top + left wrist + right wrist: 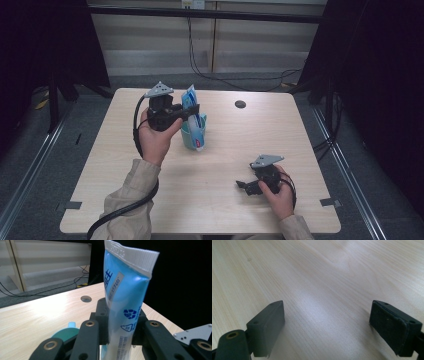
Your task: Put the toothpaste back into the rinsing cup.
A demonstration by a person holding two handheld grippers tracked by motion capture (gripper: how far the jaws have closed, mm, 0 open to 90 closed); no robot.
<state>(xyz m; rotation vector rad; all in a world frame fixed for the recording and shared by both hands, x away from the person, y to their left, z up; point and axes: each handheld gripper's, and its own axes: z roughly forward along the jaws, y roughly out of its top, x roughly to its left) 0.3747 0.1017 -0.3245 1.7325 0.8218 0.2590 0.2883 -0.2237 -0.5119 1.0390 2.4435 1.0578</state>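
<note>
Your left gripper (192, 112) sits a little above and left of the middle of the high view, its jaws clamped on a blue tube (194, 116) that stands nearly upright with its lower end inside a teal cup (189, 137) on the pale wooden table (125, 160). In the left gripper view the tube (125, 307) fills the centre of the frame between the black jaws: its body is glossy blue, its flat crimped end at the top is white and ribbed, a pale label panel with blue characters runs down its left face, and two small white recycling-type marks sit lower on the right. Below the grip the tube fades to white, and in the high view a red patch shows near its lower end by the cup's rim. The teal rim of the cup (65, 333) peeks out at the lower left of that view, just beside the jaws. A small dark round hole (240, 104) lies in the tabletop, upper right of centre in the high view, well apart from the cup. Your right gripper (244, 186) rests low on the table at the lower right of the high view, and in the right gripper view (325, 327) its two jaws stand wide apart over bare wood grain, with nothing between them.
</note>
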